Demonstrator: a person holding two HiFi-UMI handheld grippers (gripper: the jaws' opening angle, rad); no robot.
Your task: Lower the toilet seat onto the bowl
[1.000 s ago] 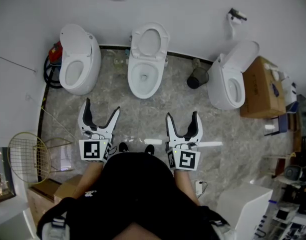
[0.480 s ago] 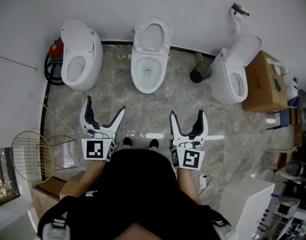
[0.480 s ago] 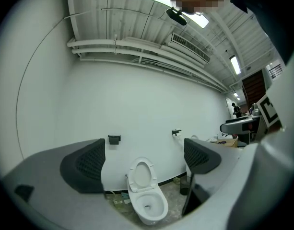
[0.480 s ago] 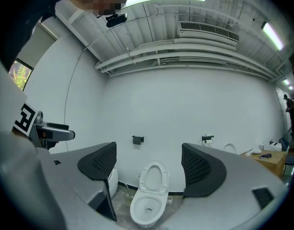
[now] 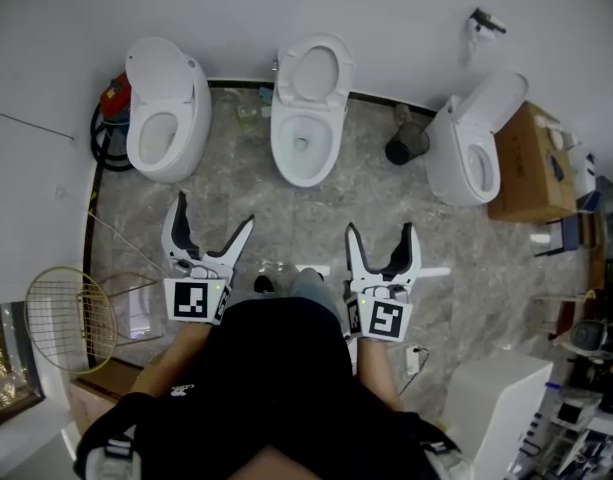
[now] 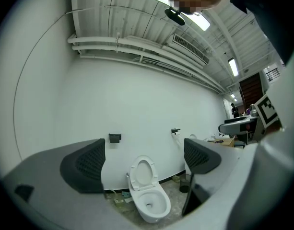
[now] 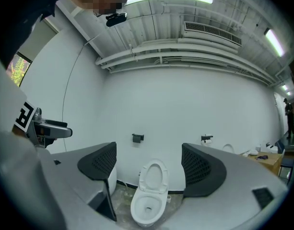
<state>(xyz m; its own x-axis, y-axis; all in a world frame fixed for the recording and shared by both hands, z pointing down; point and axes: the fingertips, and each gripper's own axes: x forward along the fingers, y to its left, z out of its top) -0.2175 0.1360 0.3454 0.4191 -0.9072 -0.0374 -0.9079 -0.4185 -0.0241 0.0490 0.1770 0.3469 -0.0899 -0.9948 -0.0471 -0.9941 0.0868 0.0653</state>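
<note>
The left gripper and right gripper have edged forward toward the middle toilet since a second ago. Their fingers have just been opening and now spread wide, holding nothing. The toilet seat stands upright behind the bowl, well ahead of the fingers.

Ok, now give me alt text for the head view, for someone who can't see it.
From above, a person in dark clothes holds the left gripper and right gripper out towards the middle toilet of three along a white wall; its seat stands raised. Both grippers' jaws have just been opening and stand wide apart with nothing between them.
</note>
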